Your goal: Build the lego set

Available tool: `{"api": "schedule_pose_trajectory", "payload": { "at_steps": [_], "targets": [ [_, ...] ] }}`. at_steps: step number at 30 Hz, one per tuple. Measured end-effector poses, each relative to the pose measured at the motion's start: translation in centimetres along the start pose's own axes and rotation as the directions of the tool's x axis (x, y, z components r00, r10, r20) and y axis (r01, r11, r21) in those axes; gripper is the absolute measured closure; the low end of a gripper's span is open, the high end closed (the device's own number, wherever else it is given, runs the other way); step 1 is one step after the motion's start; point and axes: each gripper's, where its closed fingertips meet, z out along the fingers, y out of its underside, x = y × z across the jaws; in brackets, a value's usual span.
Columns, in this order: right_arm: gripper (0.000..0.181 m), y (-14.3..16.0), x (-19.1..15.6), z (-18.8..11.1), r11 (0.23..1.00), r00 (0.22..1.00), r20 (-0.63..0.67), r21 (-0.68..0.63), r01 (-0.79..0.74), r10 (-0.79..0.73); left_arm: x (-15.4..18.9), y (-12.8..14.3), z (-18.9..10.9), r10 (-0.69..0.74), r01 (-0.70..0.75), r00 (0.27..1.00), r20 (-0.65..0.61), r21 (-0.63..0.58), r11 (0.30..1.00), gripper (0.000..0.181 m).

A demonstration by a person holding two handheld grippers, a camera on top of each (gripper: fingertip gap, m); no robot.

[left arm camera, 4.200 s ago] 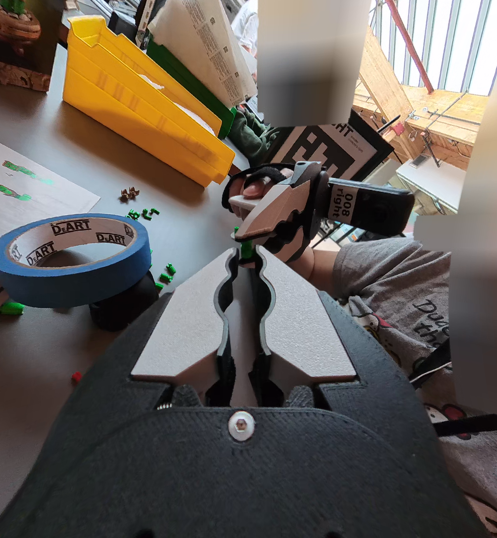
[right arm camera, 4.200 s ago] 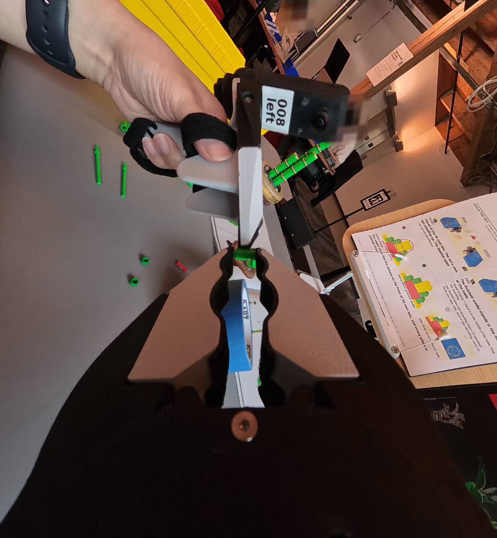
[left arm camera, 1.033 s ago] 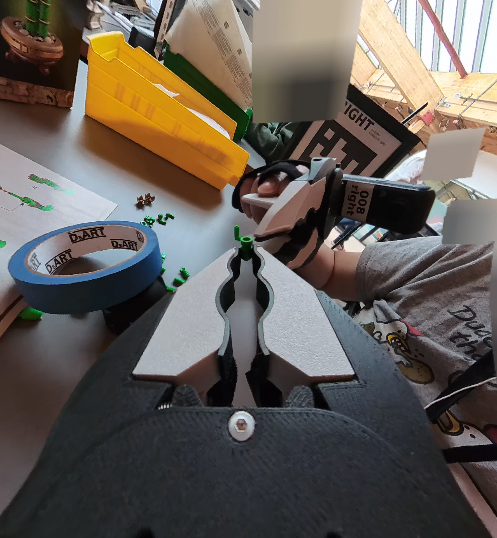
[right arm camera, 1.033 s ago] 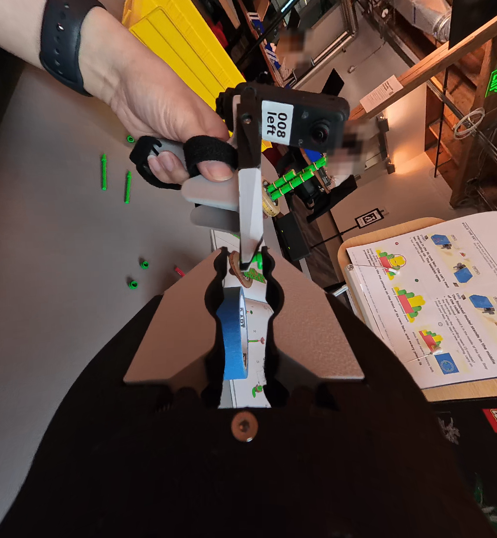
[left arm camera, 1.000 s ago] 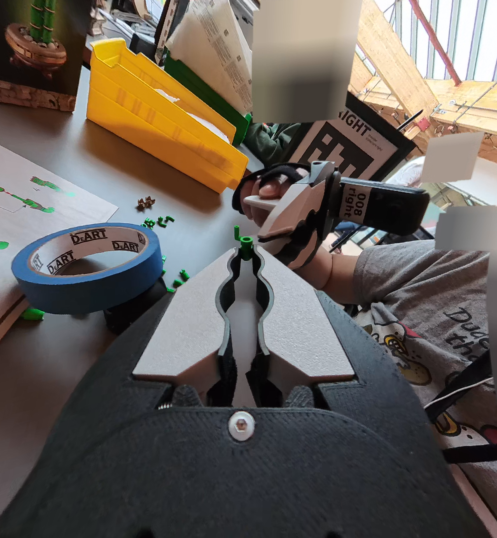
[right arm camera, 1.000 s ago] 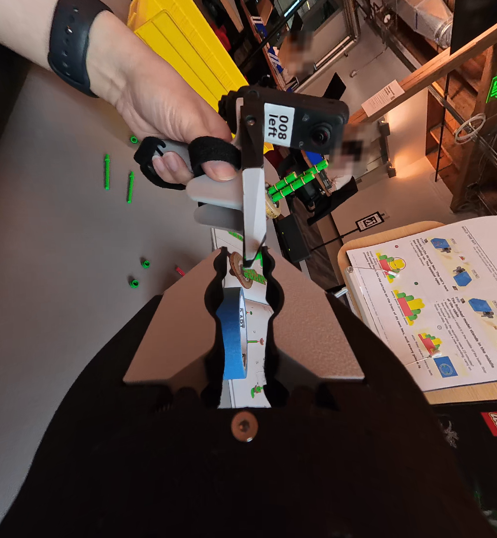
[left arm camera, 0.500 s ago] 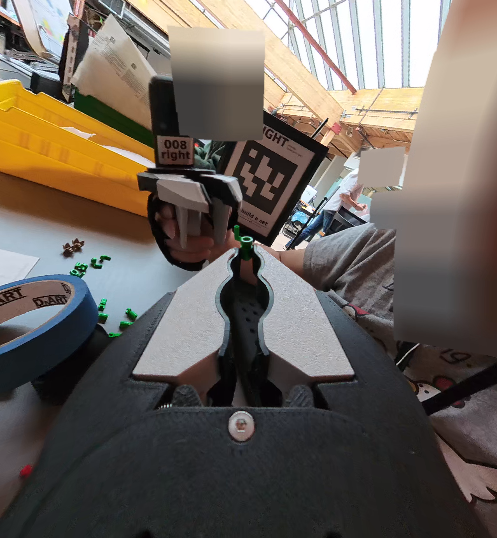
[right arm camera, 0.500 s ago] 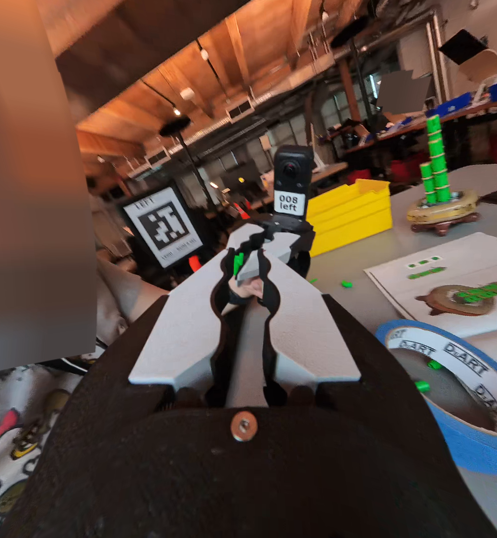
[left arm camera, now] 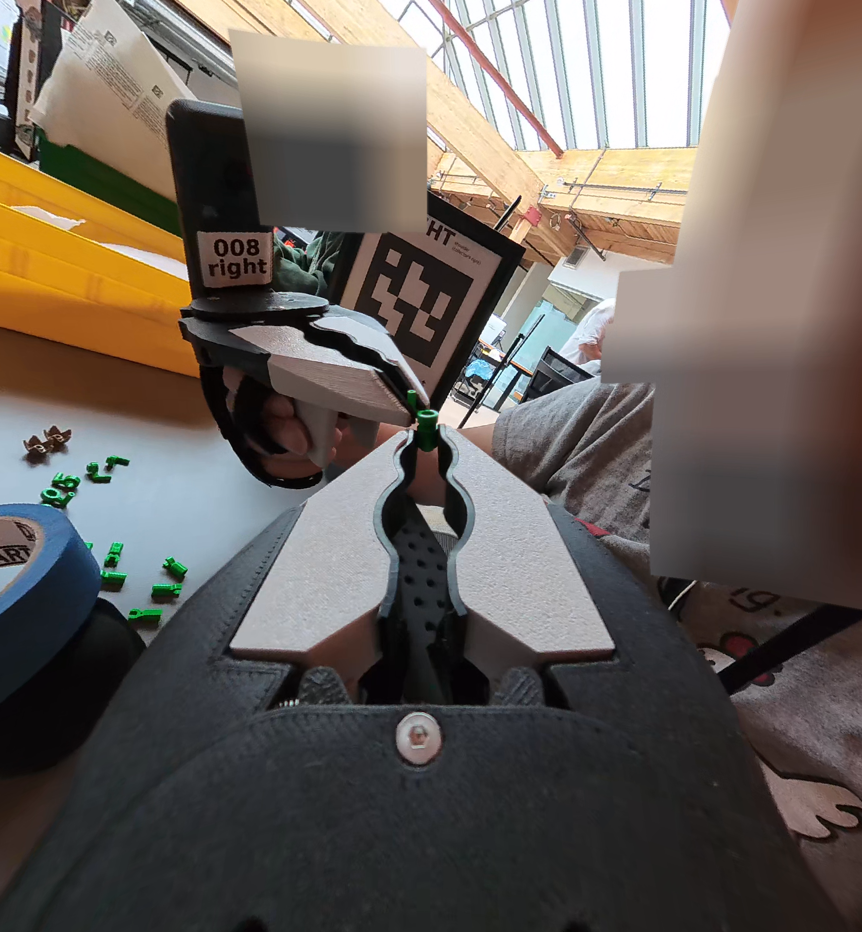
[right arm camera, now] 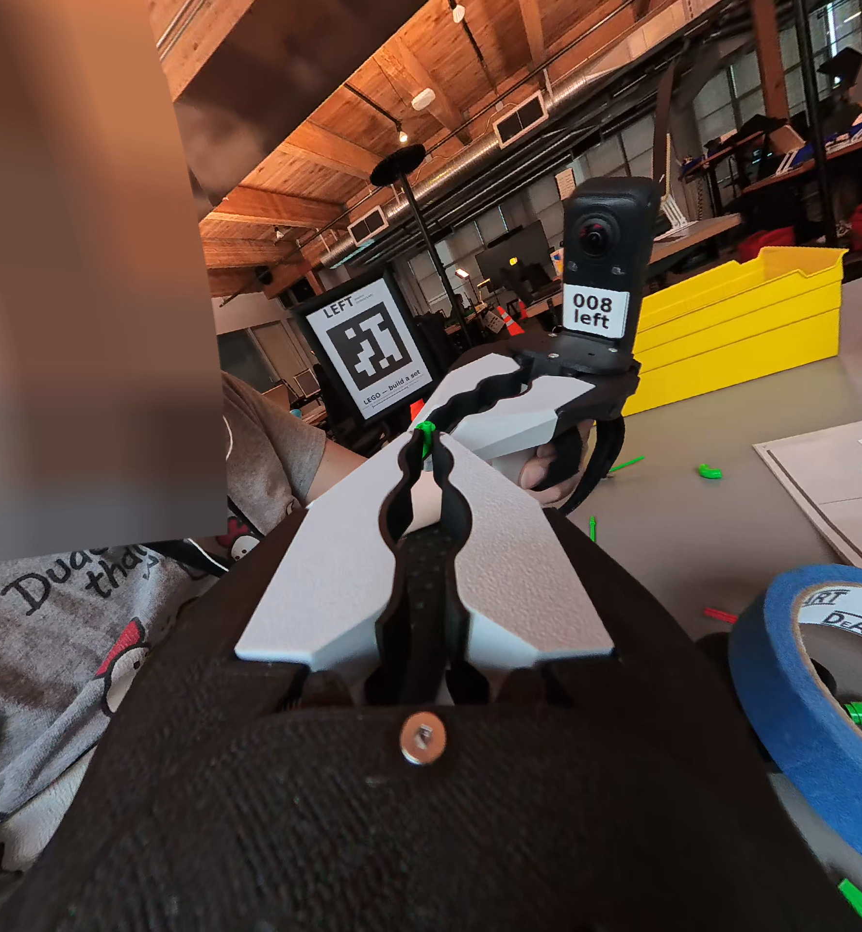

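A small green lego piece [left arm camera: 426, 428], a round barrel with a thin pin beside it, is held in the air over the table's near edge. My left gripper [left arm camera: 425, 438] is shut on the barrel. My right gripper [right arm camera: 424, 444] meets it tip to tip from the left, and its narrow jaws close on the thin green pin [right arm camera: 424, 438]. The right gripper also shows in the left wrist view [left arm camera: 408, 406], and the left gripper in the right wrist view [right arm camera: 436, 428]. A hand holds each gripper.
A blue tape roll [left arm camera: 15, 580] lies on the grey table [left arm camera: 181, 504] among loose green pieces [left arm camera: 116, 570] and brown pieces [left arm camera: 48, 439]. A yellow bin [right arm camera: 736, 323] stands behind. An instruction sheet [right arm camera: 847, 469] lies at the right. The person's torso [left arm camera: 570, 454] is close ahead.
Both grippers have swung up level and now face the person. The right gripper, open and apart from the piece a second ago, has come in and closed at the green piece's pin.
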Motion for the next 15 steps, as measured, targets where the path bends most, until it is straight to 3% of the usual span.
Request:
{"api": "schedule_pose_trajectory", "payload": {
  "at_steps": [1, 15],
  "targets": [
    [0.181, 0.01, -0.04, 0.01, 1.000, 1.000, 0.000, -0.002, 0.004, -0.004, 0.02, -0.01, -0.01, -0.002, 0.002, 1.000, -0.002, 0.000, 1.000, 0.177],
    [0.181, 0.09, 0.09, -0.15, 1.000, 1.000, -0.007, -0.010, 0.011, -0.011, -0.20, 0.04, -0.02, -0.014, 0.014, 1.000, 0.006, 0.002, 1.000, 0.177]
  ]
}}
